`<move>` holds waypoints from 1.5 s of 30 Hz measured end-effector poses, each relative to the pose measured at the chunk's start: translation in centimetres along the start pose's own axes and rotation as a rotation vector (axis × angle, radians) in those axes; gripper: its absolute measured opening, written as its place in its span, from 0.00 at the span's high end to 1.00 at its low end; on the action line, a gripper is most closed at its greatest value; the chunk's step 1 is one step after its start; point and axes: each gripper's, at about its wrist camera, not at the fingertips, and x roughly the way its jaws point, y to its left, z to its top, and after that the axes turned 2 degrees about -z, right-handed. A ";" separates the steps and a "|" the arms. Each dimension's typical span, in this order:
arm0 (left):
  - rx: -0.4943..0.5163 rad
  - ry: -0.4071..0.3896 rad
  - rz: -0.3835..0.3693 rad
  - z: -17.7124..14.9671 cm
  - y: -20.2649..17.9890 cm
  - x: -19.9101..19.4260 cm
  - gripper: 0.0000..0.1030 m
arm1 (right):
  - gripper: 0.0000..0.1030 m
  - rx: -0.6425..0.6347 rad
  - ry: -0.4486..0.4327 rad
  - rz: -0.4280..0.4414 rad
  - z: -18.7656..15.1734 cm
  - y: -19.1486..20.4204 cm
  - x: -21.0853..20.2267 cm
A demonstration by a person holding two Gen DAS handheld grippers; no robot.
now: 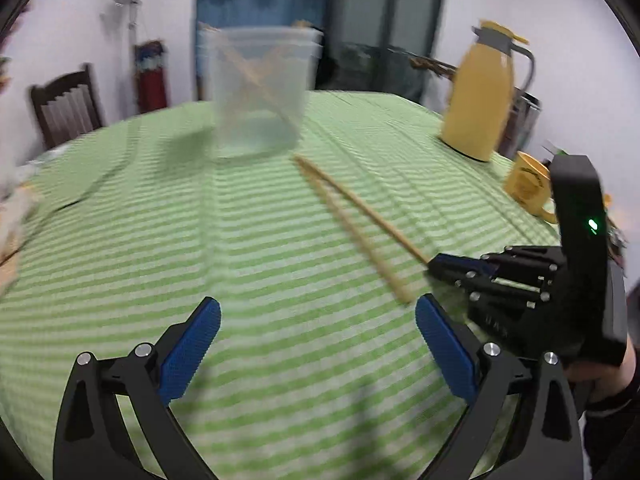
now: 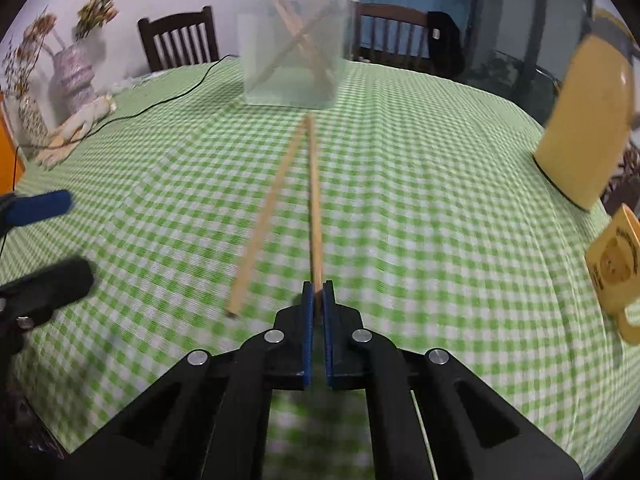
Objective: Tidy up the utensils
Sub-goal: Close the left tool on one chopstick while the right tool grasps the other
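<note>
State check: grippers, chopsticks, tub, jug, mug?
Left gripper: open, holding nothing.
Right gripper: shut on one chopstick.
Other chopstick: loose on the tablecloth.
Plastic tub: upright, lidless, chopsticks inside.
Yellow jug: upright, lid on.
Yellow mug: tipped over.

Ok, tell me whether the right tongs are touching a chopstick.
Touching. The right wrist view shows the right tongs shut on the near end of one chopstick; the other chopstick lies free beside it.
</note>
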 end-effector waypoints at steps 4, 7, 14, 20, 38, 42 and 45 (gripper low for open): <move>0.038 0.053 -0.058 1.3 -2.5 3.5 0.15 | 0.95 0.043 -0.001 -0.040 -1.1 -2.3 -0.8; 0.070 0.083 -0.033 1.5 -3.8 5.4 0.27 | 0.96 0.075 -0.002 -0.054 -2.0 -3.9 -1.4; 0.129 0.120 0.030 0.5 -4.1 6.5 0.93 | 0.96 0.061 -0.017 -0.036 -3.1 -4.7 -2.2; 0.085 0.155 0.039 -1.3 -1.0 3.5 0.96 | 0.95 -0.012 -0.049 0.038 -3.0 -2.7 -2.8; 0.053 0.151 -0.036 -3.0 -0.6 1.5 0.68 | 0.80 0.047 -0.050 0.063 -3.9 -2.0 -2.6; 0.088 0.138 0.015 -3.2 -0.8 1.4 0.90 | 0.86 0.010 -0.055 0.041 -4.0 -1.3 -2.6; 0.083 0.137 0.023 -3.1 -0.7 1.4 0.96 | 0.95 0.005 -0.055 0.048 -4.0 -1.0 -2.7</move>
